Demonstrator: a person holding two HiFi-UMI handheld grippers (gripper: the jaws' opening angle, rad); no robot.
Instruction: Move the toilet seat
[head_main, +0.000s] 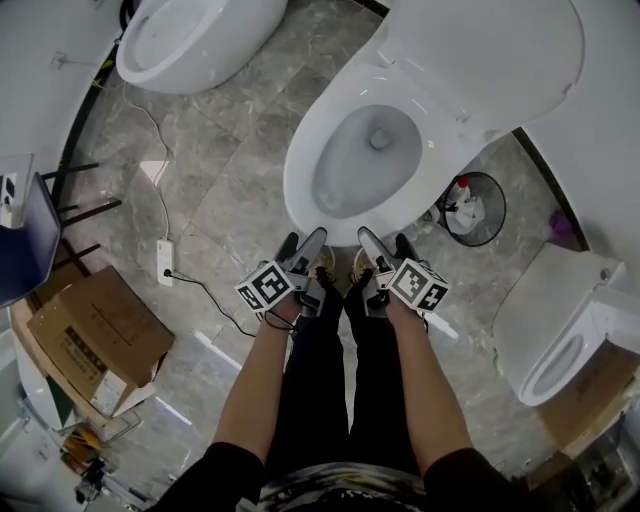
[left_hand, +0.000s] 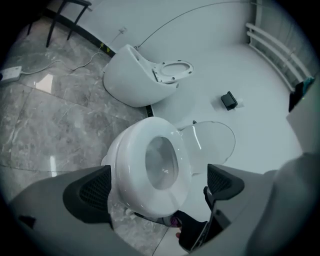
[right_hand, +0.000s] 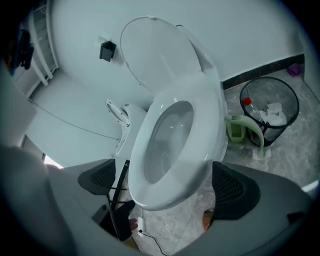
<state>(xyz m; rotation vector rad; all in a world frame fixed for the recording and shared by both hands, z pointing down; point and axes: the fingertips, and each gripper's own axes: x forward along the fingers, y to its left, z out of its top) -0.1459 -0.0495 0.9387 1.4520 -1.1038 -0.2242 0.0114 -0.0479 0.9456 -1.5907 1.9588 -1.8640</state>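
Black-trousered legs and two forearms fill the bottom of the head view. They reach to the left claw (head_main: 303, 240) and the right claw (head_main: 384, 240), held side by side just short of the toilet's front rim. The toilet seat (head_main: 305, 172) lies flat on the bowl, with the lid (head_main: 490, 50) raised behind it. A waste bin (head_main: 492, 205) stands on the grey floor to the right of the bowl, and a cardboard box (head_main: 95, 335) sits well off to the left.

Seen from the left gripper view, the left claw (left_hand: 159, 185) is spread wide and grips nothing. The toilet seat (left_hand: 170, 196) shows beyond the gap, apart from both pads.

Seen from the right gripper view, the right claw (right_hand: 167, 182) is also wide and empty. The toilet seat (right_hand: 210, 130) is framed between its pads without touching them. The lid (right_hand: 150, 50) leans back toward the wall, and the waste bin (right_hand: 292, 102) holds a bottle and crumpled paper.
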